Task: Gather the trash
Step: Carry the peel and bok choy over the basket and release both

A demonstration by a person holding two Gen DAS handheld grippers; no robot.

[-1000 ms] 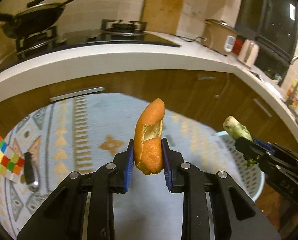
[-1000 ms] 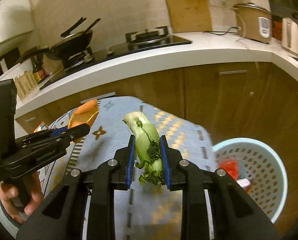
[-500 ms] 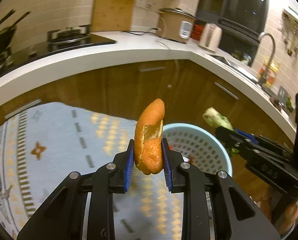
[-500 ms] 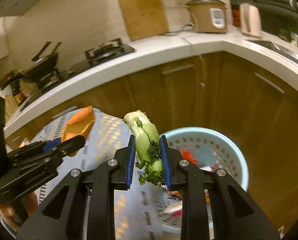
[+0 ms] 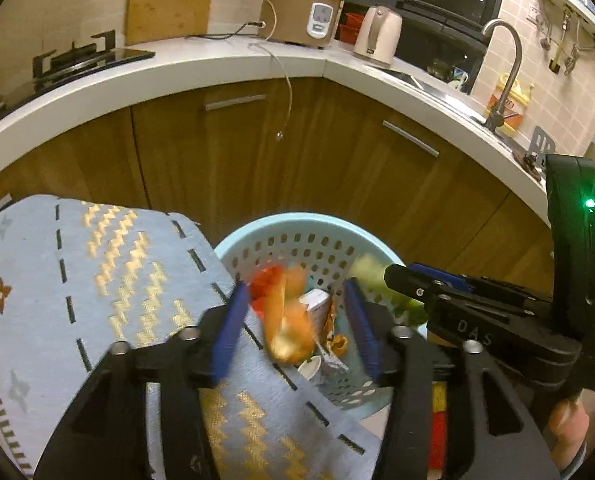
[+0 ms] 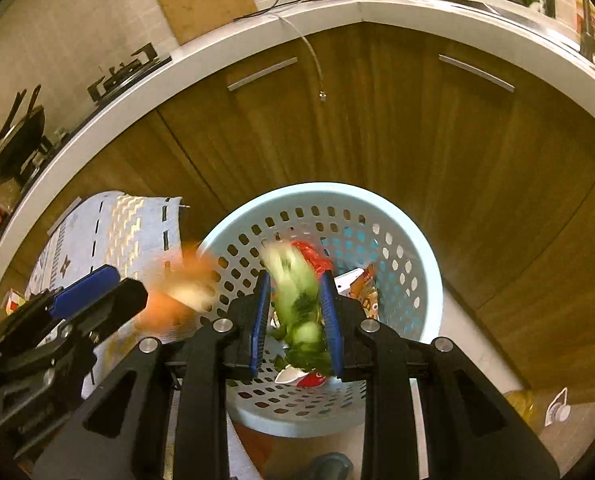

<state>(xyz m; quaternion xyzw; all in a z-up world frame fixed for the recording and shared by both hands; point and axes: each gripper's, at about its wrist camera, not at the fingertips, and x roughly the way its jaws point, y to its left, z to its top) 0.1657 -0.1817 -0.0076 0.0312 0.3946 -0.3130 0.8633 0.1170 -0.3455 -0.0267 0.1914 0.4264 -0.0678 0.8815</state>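
Note:
A light blue perforated basket (image 5: 285, 228) (image 6: 421, 240) stands on the floor by the wooden cabinets, with a red wrapper, a small carton and other trash inside. My left gripper (image 5: 295, 316) is open above the basket's near rim; the orange bread piece (image 5: 287, 320) is blurred between the jaws, falling free. It also shows in the right wrist view (image 6: 177, 292). My right gripper (image 6: 293, 312) is open over the basket; the green bok choy (image 6: 297, 296) is blurred between its jaws, dropping. The right gripper shows in the left wrist view (image 5: 401, 276).
A blue patterned rug (image 5: 97, 280) lies left of the basket. Wooden cabinet doors (image 6: 377, 120) and a white counter curve behind it. A cable (image 5: 285, 92) hangs over a cabinet. A yellow bottle (image 6: 517, 404) lies on the floor to the right.
Both grippers swung right over the basket and tipped down. Both opened: the bread and the bok choy, held firmly before, are now loose and falling.

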